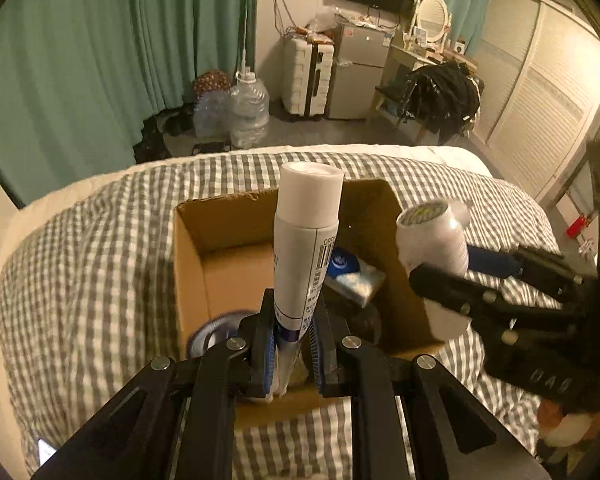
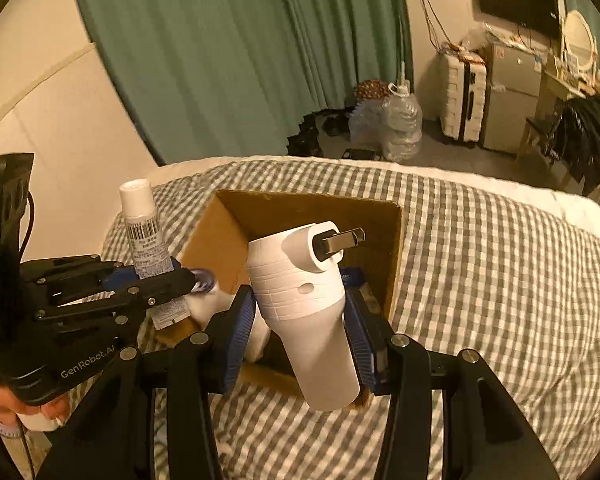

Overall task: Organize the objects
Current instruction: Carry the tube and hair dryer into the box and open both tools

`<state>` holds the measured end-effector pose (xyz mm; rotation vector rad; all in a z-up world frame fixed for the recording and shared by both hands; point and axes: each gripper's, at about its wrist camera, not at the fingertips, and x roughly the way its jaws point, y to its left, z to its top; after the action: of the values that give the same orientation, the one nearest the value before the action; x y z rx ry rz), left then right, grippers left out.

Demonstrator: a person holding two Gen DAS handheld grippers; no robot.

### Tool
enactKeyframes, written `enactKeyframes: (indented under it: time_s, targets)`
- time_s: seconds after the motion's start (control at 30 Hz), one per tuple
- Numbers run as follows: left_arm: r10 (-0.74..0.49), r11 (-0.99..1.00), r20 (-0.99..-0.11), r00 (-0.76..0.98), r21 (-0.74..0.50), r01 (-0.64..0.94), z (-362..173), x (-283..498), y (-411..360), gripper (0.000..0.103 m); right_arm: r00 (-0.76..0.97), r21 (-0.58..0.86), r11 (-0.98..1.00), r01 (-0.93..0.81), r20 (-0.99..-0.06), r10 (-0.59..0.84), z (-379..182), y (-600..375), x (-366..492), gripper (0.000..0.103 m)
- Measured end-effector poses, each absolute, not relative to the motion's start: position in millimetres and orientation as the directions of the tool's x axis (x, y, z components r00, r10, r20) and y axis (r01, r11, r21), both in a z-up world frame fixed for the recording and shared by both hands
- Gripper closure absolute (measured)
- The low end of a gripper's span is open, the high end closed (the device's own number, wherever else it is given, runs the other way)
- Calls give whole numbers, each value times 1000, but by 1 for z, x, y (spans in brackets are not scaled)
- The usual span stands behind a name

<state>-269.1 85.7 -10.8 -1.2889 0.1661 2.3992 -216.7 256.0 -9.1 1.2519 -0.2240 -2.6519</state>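
An open cardboard box (image 1: pixel 228 228) (image 2: pixel 320 208) sits on the checked bed. My left gripper (image 1: pixel 294 344) is shut on a white tube with a barcode (image 1: pixel 306 240) and holds it upright over the box's near edge; the tube also shows in the right wrist view (image 2: pixel 144 236). My right gripper (image 2: pixel 300 332) is shut on a white hair dryer (image 2: pixel 304 300), its folded plug (image 2: pixel 340 240) pointing up, above the box's near edge. In the left wrist view the dryer (image 1: pixel 432 236) hangs over the box's right wall. A blue-and-white packet (image 1: pixel 352 272) lies inside the box.
The bed's grey checked cover (image 2: pixel 480 280) surrounds the box. Beyond the bed are green curtains (image 1: pixel 100 60), water jugs (image 1: pixel 248 108), a white suitcase (image 1: pixel 306 76), a small fridge (image 1: pixel 358 72) and a chair with dark clothes (image 1: pixel 444 96).
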Motion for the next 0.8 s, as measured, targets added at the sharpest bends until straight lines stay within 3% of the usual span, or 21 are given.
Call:
enactKeyframes:
  time_s: [0.33,0.4,0.43,0.47,0.53,0.8]
  targets:
    - [279,-913,-830,-484,-72,-402,-25,-286,98,86,-582,251,-966,58,-778,-237,-35,269,-250,57]
    - [274,-915,-838,-472,-77,-395,-27,-288,100,80,-581,250,-966,67,-777,-241,-36,272,-246,56]
    - [266,-918,-840,-473,-70,-391,-27,-288,100,69,-582,241,-968,66,-779,-233,-35,267,-240,55]
    - [252,-921,-839,-481,-55,-387,-26,-286,101,51,-584,234,-970,65,-780,-227,-35,269,-238,49]
    - [238,-925,-831,-504,-35,-379,-22,-284,103,31,-595,237,-969,69,-770,-231,-32,274,-232,43]
    - [209,-937,-801,-561,0,-349,12,-267,98,30,-645,206,-974,95,-732,-218,-6,283,-203,40]
